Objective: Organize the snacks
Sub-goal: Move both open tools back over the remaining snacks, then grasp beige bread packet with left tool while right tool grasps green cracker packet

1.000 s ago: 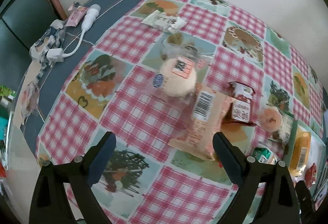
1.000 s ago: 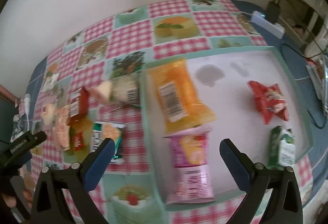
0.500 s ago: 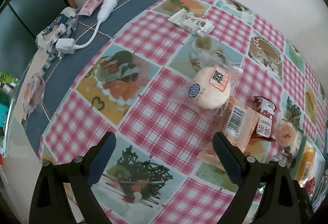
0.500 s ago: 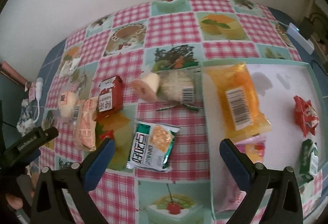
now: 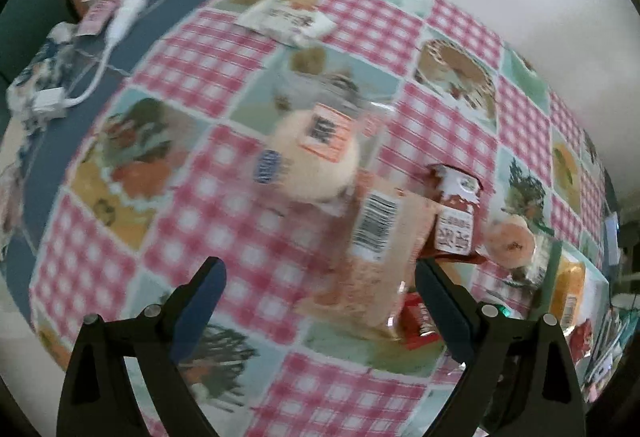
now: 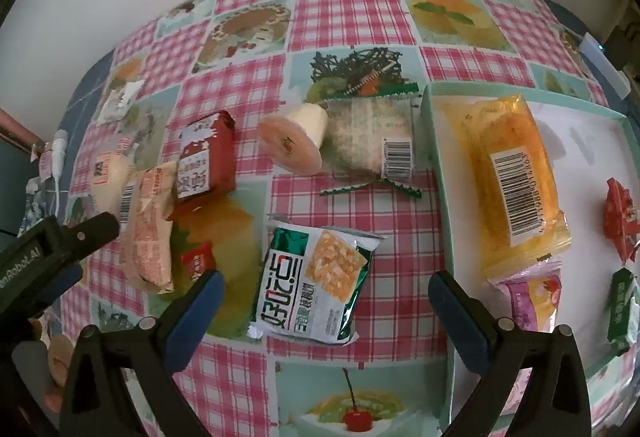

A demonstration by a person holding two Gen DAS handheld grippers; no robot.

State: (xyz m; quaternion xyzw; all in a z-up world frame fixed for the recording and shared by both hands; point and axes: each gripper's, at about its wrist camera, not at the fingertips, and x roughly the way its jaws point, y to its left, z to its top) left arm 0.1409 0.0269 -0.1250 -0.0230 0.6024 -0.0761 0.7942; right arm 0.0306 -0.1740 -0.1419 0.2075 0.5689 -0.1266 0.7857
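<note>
Right, both tongs hang released and empty over the checked cloth. Between the right tongs' fingers, closest in, lies the green cracker pack, flat on the cloth and looking like the next pick. Beyond it sit the jelly cup on its side, touching a clear wrapped snack. Off to the right is the tray, already holding the orange pack, a pink pack, a red candy and a green one. So four are in.

Over at the left tongs, blurred in their own view, the peach pack lies just ahead, the red box to its right, the round bun beyond, a white sachet farthest. Roughly seven or eight remain outside, by my count: about a third done.
</note>
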